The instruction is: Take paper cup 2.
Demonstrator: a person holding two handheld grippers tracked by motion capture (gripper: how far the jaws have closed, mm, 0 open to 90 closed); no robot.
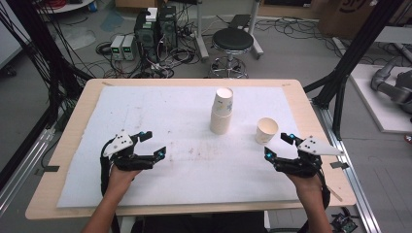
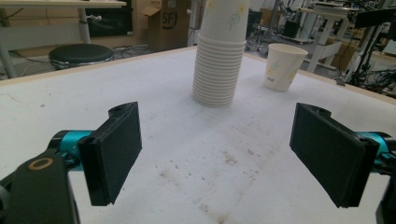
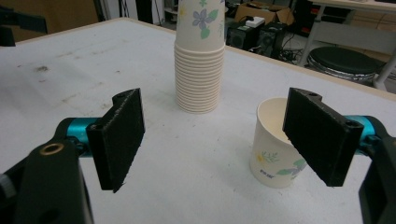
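A tall stack of white paper cups [image 1: 222, 110] with a flower print stands mouth up on the white mat [image 1: 160, 107], right of centre. A single paper cup [image 1: 266, 130] stands upright to its right. My left gripper [image 1: 153, 143] hovers at the mat's front left, open and empty, facing the stack of cups [image 2: 219, 56] and the single cup [image 2: 284, 66] farther off. My right gripper [image 1: 278, 145] is at the front right, open, just short of the single cup [image 3: 273, 149], which stands beyond its right jaw. The stack of cups [image 3: 199, 56] rises straight ahead of it.
The mat covers a wooden table [image 1: 68, 141] and carries faint brown stains [image 1: 194, 151] near its middle. Beyond the far edge are a black stool [image 1: 232, 41], computer cases [image 1: 154, 28] and tangled cables on the floor. A black frame post [image 1: 357, 53] stands at the right.
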